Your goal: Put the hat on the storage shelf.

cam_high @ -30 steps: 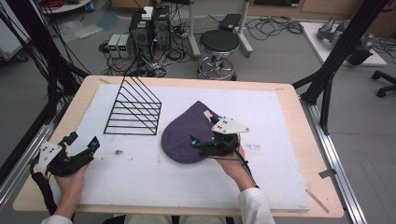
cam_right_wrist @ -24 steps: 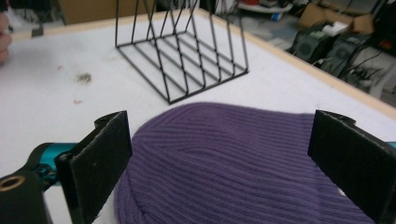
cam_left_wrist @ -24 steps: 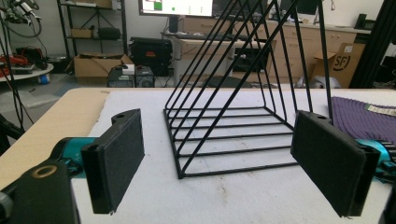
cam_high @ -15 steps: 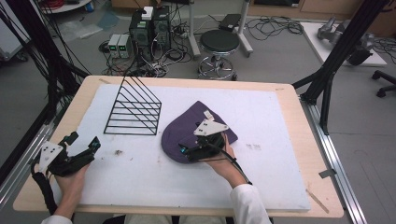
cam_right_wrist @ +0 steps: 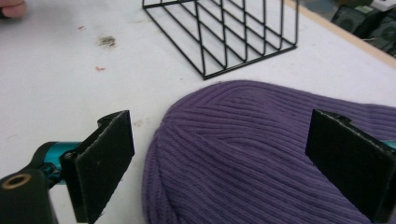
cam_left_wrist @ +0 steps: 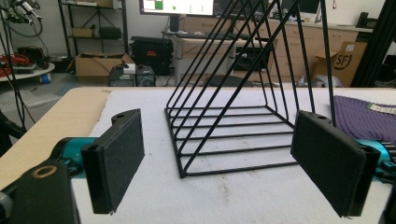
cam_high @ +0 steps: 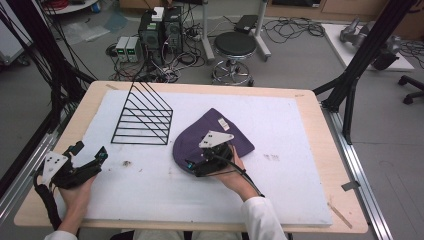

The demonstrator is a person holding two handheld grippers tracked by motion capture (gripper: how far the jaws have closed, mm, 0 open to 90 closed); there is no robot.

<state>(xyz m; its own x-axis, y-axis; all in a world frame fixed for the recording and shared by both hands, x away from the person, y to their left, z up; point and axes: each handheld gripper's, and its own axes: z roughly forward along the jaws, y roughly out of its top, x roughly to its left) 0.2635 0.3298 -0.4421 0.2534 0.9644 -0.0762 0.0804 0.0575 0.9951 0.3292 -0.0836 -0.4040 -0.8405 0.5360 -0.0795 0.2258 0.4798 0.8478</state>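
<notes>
A purple knit hat (cam_high: 200,142) lies flat on the white mat (cam_high: 300,175) at the centre of the high view, its white label (cam_high: 223,123) facing up near the upper edge. The right gripper (cam_high: 192,169), held in a hand (cam_high: 235,175) that enters from the bottom of the frame, hovers over the hat's lower left edge with its jaws spread wide and nothing between them. In the right gripper view, the ribbed purple hat (cam_right_wrist: 261,154) fills the lower right of the frame, its rounded edge running between the two black jaws, one over the bare mat and one over the knit. A black wire rack (cam_high: 142,117) stands on the mat just to the upper left of the hat, close to it. At the lower left of the high view, the left gripper (cam_high: 92,155) rests in the other hand (cam_high: 75,192) near the mat's edge, well apart from the hat, its jaws also wide open and empty. The left gripper view looks straight at the wire rack (cam_left_wrist: 243,116), with a strip of the hat (cam_left_wrist: 364,119) at the right edge of the frame.
</notes>
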